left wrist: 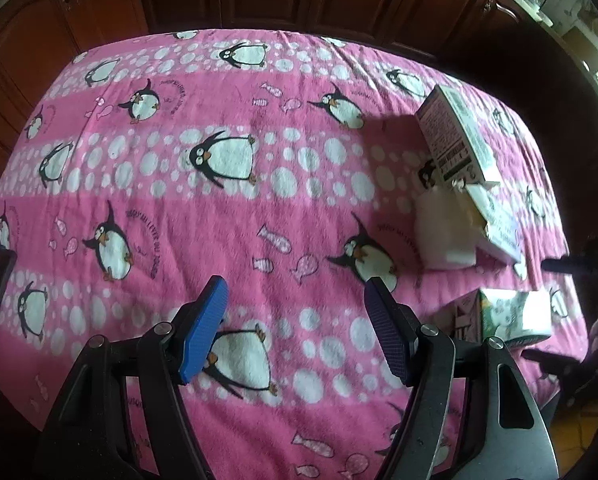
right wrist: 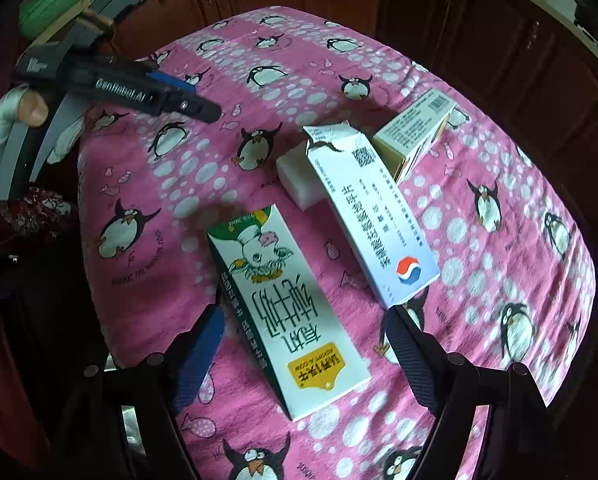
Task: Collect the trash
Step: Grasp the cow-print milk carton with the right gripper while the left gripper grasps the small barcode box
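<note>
Pink penguin cloth (right wrist: 147, 288) over table: soft, may bunch under pads.

Milk carton (right wrist: 287, 312) lies flat at centre, between my right gripper (right wrist: 305, 356) jaws; jaws opening wide, pads not touching. Risk I judge: fingertip snags cloth, or carton skids.

White medicine box (right wrist: 373, 220) at 1 o'clock, just beside carton: may get nudged.

Left gripper (left wrist: 295, 328) wide, empty, over bare cloth.

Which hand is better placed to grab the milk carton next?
Right. The right tool hangs over the milk carton, its jaws opening around it without touching. The left tool is open over bare blanket.
</note>
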A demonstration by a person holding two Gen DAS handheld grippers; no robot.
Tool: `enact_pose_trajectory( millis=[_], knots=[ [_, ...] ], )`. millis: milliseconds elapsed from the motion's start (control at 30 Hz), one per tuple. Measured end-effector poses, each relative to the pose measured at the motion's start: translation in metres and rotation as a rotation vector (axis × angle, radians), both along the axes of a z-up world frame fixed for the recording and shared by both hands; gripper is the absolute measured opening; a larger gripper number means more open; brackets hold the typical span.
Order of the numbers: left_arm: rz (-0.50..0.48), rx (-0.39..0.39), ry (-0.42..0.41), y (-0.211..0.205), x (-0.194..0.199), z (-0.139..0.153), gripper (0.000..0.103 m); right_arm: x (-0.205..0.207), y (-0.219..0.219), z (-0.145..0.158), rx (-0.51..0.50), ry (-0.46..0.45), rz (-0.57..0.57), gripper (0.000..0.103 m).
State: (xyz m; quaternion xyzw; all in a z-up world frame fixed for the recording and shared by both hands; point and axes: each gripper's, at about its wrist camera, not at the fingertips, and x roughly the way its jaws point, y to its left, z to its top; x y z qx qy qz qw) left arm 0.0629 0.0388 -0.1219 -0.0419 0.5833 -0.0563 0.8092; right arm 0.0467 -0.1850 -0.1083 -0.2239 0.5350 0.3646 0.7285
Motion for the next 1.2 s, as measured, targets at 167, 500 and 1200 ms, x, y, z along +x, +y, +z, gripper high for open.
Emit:
enact_pose_trajectory(
  millis=[167, 500, 1200],
  knots=[
    [-0.007, 0.000, 0.008, -0.002, -0.006, -0.004, 0.070, 0.006, 0.017, -0.002, 0.005, 0.002, 0.025, 0.081],
    [-0.011, -0.030, 0.009, -0.005, -0.006, -0.004, 0.070, -0.008, 0.022, -0.026, -0.006, 0.034, -0.034, 0.066],
    [-0.053, -0.141, -0.066, -0.111, 0.099, 0.034, 0.070, 0.059, -0.086, 0.018, 0.268, -0.074, -0.697, 0.059]
  ],
)
